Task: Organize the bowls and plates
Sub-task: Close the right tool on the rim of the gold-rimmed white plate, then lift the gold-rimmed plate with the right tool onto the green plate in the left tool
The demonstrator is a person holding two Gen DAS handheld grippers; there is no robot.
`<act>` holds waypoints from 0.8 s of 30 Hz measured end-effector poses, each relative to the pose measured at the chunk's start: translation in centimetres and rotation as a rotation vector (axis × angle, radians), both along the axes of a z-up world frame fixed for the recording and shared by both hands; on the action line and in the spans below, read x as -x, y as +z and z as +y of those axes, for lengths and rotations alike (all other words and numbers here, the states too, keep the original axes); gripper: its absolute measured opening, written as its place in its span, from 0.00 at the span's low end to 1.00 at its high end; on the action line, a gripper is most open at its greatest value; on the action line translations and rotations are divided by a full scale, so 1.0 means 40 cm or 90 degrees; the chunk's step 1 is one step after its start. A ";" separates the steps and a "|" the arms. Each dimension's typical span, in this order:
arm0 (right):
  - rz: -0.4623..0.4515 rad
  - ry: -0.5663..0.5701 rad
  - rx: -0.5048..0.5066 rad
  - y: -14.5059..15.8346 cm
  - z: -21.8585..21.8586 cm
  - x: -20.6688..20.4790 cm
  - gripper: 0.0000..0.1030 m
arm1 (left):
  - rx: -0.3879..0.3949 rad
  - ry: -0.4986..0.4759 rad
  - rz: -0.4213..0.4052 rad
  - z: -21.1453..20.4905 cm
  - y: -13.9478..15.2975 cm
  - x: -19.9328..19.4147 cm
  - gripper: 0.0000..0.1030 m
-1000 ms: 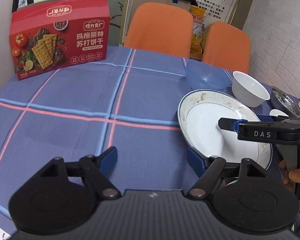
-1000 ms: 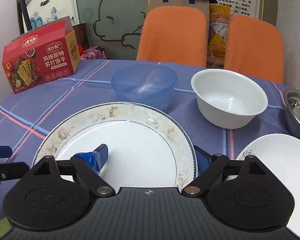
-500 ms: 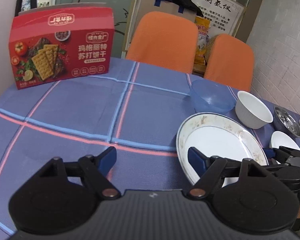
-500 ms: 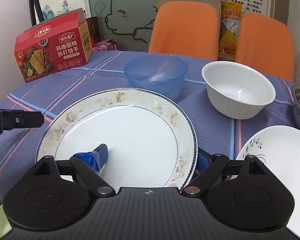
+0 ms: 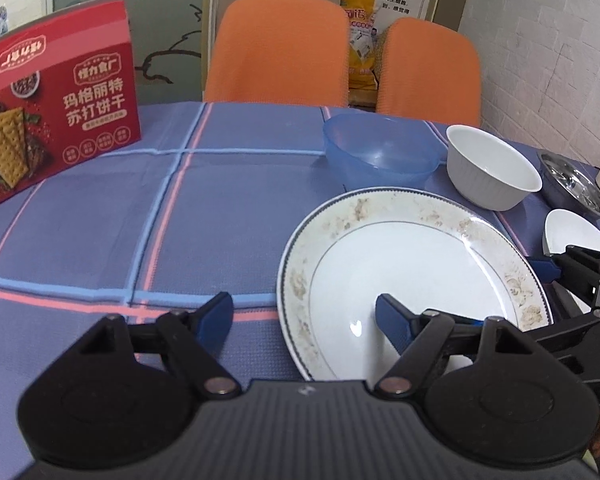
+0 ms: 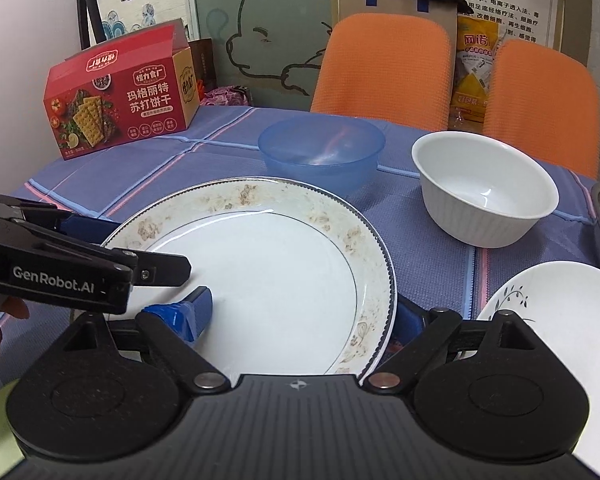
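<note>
A large white plate with a brown floral rim lies on the blue checked tablecloth. My left gripper is open; its right finger hangs over the plate's inside and its left finger stands outside the left rim. My right gripper is open too, straddling the plate's right rim, with the right finger low beside or under that rim. Behind the plate stand a blue plastic bowl and a white ribbed bowl.
A small white plate with a leaf print lies at the right, with a steel bowl behind it. A red cracker box stands at the back left. Two orange chairs stand past the table's far edge.
My left gripper has moved in to the right, so its right finger now hangs over the plate. The right gripper has stayed at the plate's right rim.
</note>
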State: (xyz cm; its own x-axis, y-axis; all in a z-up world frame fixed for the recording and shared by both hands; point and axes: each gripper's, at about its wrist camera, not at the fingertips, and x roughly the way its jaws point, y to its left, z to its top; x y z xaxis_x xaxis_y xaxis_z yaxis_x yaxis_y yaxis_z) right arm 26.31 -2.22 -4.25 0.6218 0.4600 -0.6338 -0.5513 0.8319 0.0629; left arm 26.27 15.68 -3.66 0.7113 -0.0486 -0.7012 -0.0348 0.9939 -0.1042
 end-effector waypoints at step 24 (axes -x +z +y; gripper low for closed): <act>-0.048 -0.031 -0.018 0.133 -0.003 0.126 0.75 | 0.022 0.005 -0.049 -0.043 0.159 0.100 0.42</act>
